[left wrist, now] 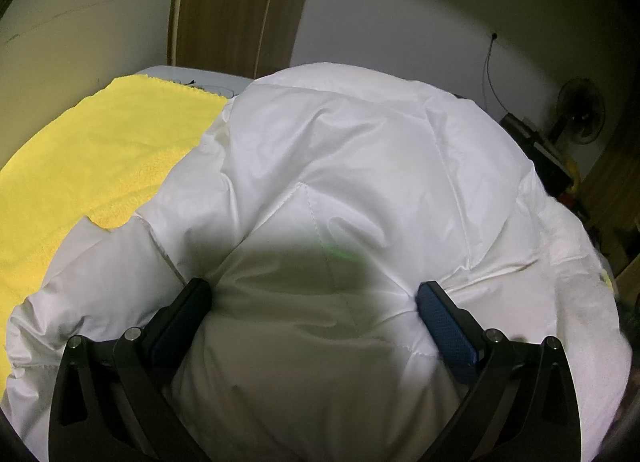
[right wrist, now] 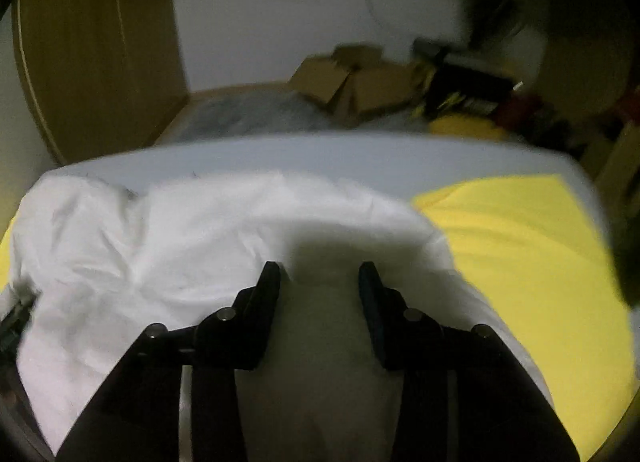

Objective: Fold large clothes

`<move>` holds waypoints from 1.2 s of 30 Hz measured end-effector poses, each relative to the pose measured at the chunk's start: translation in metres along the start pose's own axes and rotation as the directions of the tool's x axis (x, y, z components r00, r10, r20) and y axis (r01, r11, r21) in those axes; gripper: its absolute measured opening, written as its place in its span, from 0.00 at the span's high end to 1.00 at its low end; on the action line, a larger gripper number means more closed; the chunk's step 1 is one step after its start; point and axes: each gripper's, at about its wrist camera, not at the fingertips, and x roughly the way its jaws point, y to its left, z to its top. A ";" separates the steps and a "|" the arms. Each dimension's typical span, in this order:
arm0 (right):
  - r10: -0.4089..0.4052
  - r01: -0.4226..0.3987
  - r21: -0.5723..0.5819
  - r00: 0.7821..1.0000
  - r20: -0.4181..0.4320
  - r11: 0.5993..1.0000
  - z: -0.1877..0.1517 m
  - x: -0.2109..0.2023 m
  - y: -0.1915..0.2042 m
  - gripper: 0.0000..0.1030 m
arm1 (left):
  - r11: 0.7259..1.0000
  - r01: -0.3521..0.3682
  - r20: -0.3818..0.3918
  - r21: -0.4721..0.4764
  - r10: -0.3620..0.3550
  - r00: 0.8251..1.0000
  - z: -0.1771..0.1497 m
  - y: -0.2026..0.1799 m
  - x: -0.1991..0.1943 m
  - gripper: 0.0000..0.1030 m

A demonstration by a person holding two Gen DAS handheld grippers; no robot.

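Observation:
A white quilted puffer jacket [left wrist: 360, 166] lies bunched on a yellow towel [left wrist: 100, 150]. My left gripper [left wrist: 314, 290] is open wide, and its fingers press down on the padded cloth on either side of a bulge. In the blurred right wrist view the same white jacket [right wrist: 160, 246] covers the left and middle, with the yellow towel [right wrist: 520, 246] to its right. My right gripper [right wrist: 319, 274] is open over the jacket's near part, with nothing between the fingers.
The towel lies on a pale grey surface [right wrist: 320, 158]. Behind it are a wooden wardrobe [right wrist: 92, 54], cardboard boxes [right wrist: 356, 82] and dark clutter on the floor. A standing fan [left wrist: 580, 110] and a wall cable [left wrist: 488, 70] are at the right.

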 end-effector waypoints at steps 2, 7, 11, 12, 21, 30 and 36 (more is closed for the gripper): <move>0.000 0.000 -0.002 1.000 0.004 1.000 -0.005 0.013 0.003 0.59 | 1.000 0.000 0.002 0.000 0.000 1.000 0.000 0.001 0.000 0.00; -0.068 0.068 -0.045 0.998 0.014 0.997 -0.016 0.027 0.019 0.60 | 1.000 -0.008 0.002 -0.002 0.008 1.000 0.001 0.001 0.002 0.00; 0.010 -0.009 0.024 1.000 -0.016 1.000 -0.016 0.029 -0.002 0.60 | 0.999 -0.033 -0.012 0.008 0.034 0.999 0.002 -0.004 0.006 0.00; 0.008 -0.008 0.023 1.000 -0.017 1.000 -0.018 0.028 -0.001 0.60 | 0.999 -0.033 -0.012 0.008 0.033 0.999 0.002 -0.004 0.005 0.00; 0.098 -0.105 0.069 0.991 0.094 0.992 0.026 -0.043 0.072 0.57 | 1.000 -0.029 -0.011 0.005 0.029 1.000 0.002 -0.005 0.004 0.00; 0.135 -0.135 -0.018 0.990 0.028 0.991 0.006 0.044 0.140 0.53 | 0.999 0.033 0.014 -0.027 -0.032 0.999 0.002 0.007 -0.001 0.00; 0.080 -0.080 -0.066 0.997 -0.010 0.995 0.005 0.054 0.150 0.53 | 1.000 -0.002 -0.005 -0.005 0.002 1.000 0.002 0.001 0.002 0.00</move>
